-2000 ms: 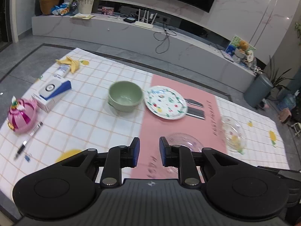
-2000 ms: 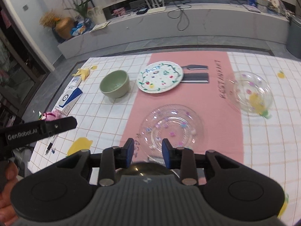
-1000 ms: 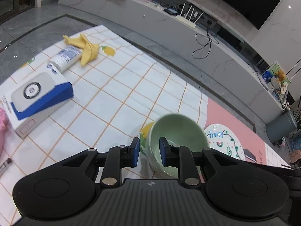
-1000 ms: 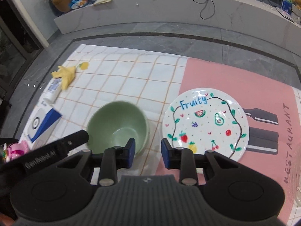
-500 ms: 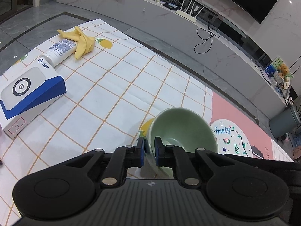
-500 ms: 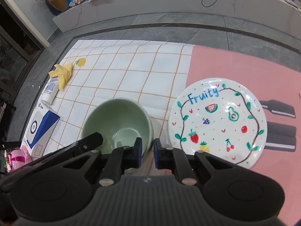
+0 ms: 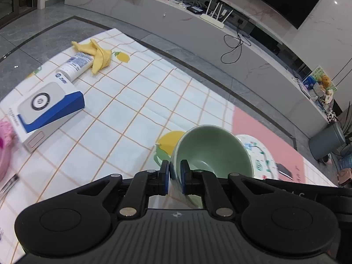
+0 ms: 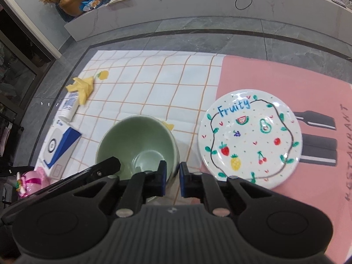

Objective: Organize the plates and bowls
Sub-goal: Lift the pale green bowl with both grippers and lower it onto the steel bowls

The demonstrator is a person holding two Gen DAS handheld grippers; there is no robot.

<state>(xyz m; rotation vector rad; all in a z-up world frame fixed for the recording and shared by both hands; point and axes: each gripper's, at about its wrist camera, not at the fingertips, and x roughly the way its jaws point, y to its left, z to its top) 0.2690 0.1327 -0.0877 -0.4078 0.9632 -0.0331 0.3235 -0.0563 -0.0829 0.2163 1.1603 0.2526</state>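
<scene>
Gripping the green bowl [image 7: 211, 151] by opposite rim walls, the left tool [image 7: 175, 177] and right tool [image 8: 172, 179] tilt it off the surface [image 7: 136, 110], probably for stacking onto the fruit plate [image 8: 248, 136] just beside it.

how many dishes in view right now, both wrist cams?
2: green bowl, rim pinched by both the left hand-held gripper and right hand-held gripper; Fruity plate on the pink mat just right. Others may be out of frame.

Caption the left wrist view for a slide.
Left tool clamps the green bowl by its rim, tilted above the checked tablecloth.
</scene>
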